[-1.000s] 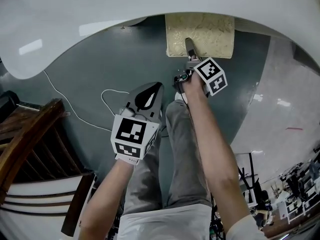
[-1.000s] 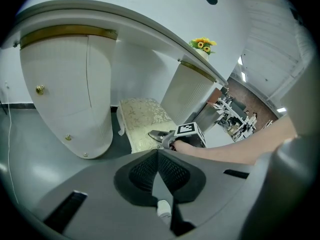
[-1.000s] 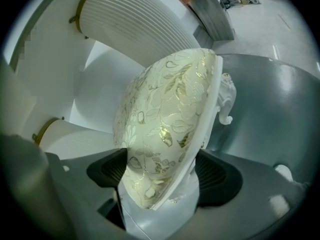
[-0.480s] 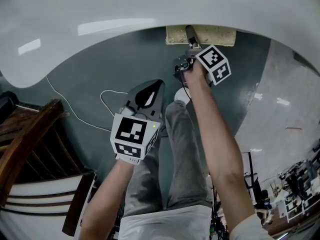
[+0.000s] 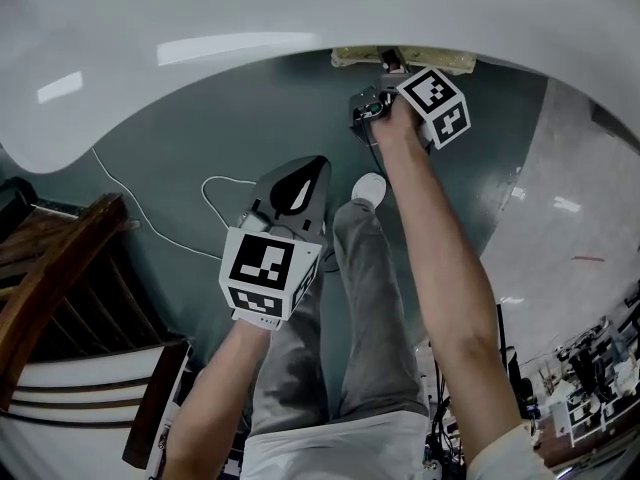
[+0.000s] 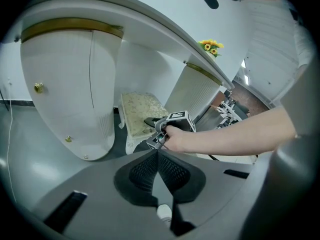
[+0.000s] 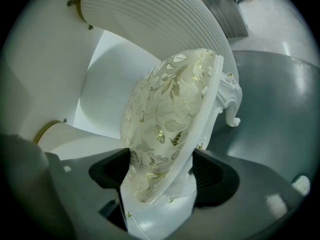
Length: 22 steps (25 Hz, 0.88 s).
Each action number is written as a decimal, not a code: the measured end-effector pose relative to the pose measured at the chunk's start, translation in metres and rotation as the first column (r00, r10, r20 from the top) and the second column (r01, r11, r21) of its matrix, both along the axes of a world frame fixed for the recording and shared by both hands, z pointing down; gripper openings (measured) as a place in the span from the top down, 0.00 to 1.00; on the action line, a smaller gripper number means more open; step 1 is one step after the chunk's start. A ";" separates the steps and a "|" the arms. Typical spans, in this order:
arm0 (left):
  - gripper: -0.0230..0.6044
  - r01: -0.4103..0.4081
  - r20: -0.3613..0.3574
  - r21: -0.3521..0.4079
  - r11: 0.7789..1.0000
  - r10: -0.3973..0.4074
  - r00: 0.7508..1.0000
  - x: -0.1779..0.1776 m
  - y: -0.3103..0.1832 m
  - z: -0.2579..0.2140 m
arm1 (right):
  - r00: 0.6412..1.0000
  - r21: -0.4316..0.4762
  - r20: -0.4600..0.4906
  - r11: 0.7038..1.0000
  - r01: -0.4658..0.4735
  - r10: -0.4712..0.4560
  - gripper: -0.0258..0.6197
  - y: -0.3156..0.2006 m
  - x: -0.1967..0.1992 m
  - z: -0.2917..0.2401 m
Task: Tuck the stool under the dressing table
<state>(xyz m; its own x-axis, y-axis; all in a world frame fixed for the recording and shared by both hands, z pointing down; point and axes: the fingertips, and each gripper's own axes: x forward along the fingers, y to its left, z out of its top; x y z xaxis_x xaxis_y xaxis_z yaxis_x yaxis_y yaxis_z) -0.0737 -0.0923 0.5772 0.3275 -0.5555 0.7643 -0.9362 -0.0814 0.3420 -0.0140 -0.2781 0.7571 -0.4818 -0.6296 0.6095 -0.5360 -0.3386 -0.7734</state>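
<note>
The stool [image 5: 350, 58] has a gold-patterned cushion and a white frame. In the head view only a thin strip of it shows below the white dressing table top [image 5: 250, 28]. My right gripper [image 5: 392, 64] reaches out to its near edge. In the right gripper view the cushion [image 7: 170, 109] and its frame lie between the two pads. The jaws are closing on that edge and the pads press on it. The left gripper view shows the stool [image 6: 137, 111] between the table's two pedestals, with the right gripper [image 6: 149, 121] on it. My left gripper [image 5: 305, 173] hangs shut and empty over the floor.
A dark wooden chair [image 5: 60, 268] stands at the left. A white cable [image 5: 130, 203] trails over the grey floor. The person's legs and a white shoe [image 5: 368, 186] are below the grippers. Yellow flowers [image 6: 211, 46] sit on the table top. Equipment clutters the lower right [image 5: 590, 368].
My right gripper has pushed away from me with the stool. The stool has slid further under the table top, leaving only a strip visible. The left gripper has stayed put.
</note>
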 end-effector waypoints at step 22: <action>0.95 0.022 -0.007 0.051 0.998 -0.022 1.000 -0.016 0.042 -0.031 | 0.997 0.096 -0.038 0.993 0.071 -0.068 0.40 0.018 0.000 -0.045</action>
<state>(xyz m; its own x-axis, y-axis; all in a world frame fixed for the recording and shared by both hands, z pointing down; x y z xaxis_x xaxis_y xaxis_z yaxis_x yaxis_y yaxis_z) -0.0899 -0.0507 0.5461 0.3198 -0.6012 0.7323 -0.9356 -0.0783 0.3444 -0.0137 -0.2597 0.7117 -0.5057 -0.6522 0.5647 -0.5829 -0.2242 -0.7810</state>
